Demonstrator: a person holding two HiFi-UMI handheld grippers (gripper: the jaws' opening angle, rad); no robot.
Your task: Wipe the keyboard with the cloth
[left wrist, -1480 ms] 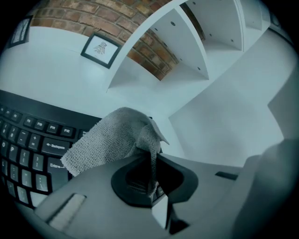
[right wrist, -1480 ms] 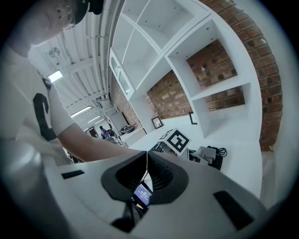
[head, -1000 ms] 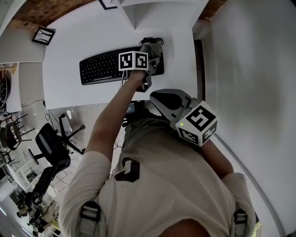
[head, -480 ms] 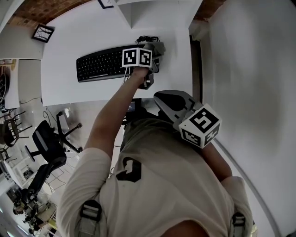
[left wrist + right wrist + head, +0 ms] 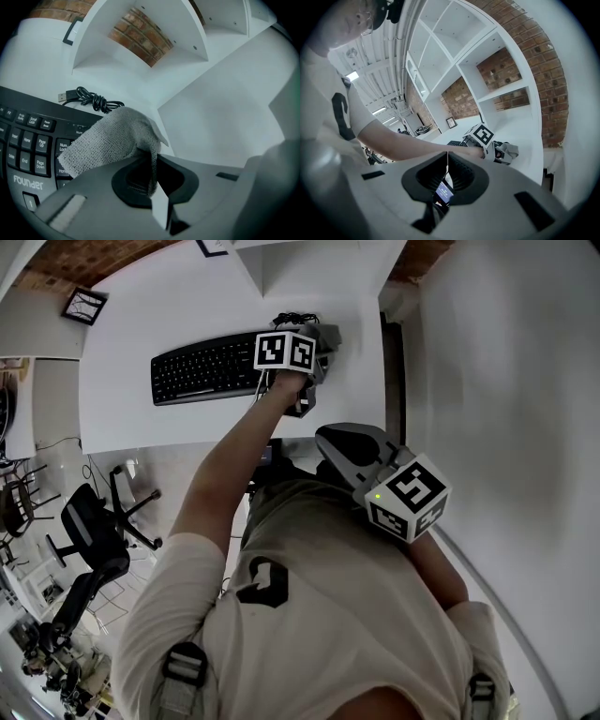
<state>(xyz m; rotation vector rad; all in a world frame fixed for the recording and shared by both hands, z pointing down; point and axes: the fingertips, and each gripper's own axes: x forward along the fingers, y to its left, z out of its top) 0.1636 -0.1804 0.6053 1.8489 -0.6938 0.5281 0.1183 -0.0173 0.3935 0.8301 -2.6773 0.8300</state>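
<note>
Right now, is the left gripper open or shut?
Shut on the cloth: jaws of the left gripper pinch its edge above the keyboard.

It was an office: a black keyboard (image 5: 202,367) lay on a white desk (image 5: 122,418), a swivel chair (image 5: 86,521) stood nearby, and white shelves (image 5: 454,51) lined a brick wall (image 5: 534,61).

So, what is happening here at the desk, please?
A person holds a gripper in each hand. The left gripper is shut on a grey cloth, which hangs over the right end of the black keyboard on the white table. The right gripper is shut and empty, held near the person's body.
</note>
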